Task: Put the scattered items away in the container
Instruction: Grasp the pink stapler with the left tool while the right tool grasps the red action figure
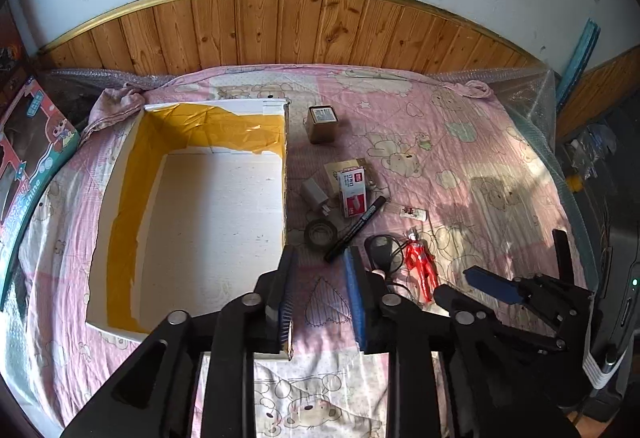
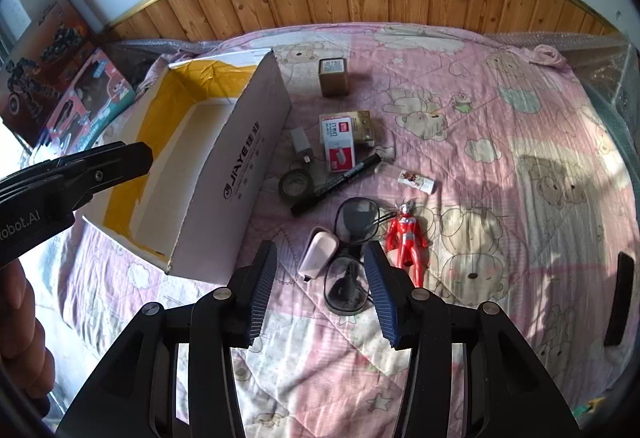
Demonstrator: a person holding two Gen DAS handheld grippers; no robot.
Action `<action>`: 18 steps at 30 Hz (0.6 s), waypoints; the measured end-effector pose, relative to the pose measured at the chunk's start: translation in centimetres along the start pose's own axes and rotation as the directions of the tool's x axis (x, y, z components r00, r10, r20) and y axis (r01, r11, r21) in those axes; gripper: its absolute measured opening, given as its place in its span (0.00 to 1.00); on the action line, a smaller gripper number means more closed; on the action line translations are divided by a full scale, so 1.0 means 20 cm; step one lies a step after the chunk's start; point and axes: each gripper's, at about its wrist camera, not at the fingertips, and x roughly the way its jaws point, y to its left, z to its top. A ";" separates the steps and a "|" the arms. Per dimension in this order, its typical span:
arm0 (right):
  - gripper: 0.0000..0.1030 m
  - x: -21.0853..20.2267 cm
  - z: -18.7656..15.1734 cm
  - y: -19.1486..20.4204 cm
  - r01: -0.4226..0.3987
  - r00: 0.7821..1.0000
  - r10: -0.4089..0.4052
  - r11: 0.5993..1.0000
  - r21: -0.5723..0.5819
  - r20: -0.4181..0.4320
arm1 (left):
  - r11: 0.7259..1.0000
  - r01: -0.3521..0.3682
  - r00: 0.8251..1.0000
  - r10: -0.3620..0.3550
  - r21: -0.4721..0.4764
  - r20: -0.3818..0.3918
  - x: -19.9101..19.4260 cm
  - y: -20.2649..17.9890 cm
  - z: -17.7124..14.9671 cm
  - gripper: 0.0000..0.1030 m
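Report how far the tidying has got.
Nothing is done: the cardboard box is empty. Nothing is in hand; the left gripper and right gripper are open. Still on the bedspread: red figure, marker, tape roll, staple box, glasses.

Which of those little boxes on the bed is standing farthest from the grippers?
The brown box with the label on top. It stands alone near the wooden headboard, beyond the red-and-white staples box, which lies among the clutter closer in.
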 end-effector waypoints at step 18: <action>0.48 0.27 -0.24 -0.40 -0.139 0.983 0.165 0.955 0.260 -0.080 | 0.998 0.056 0.986 -0.060 -0.032 -0.155 0.32 -0.16 -0.15 0.49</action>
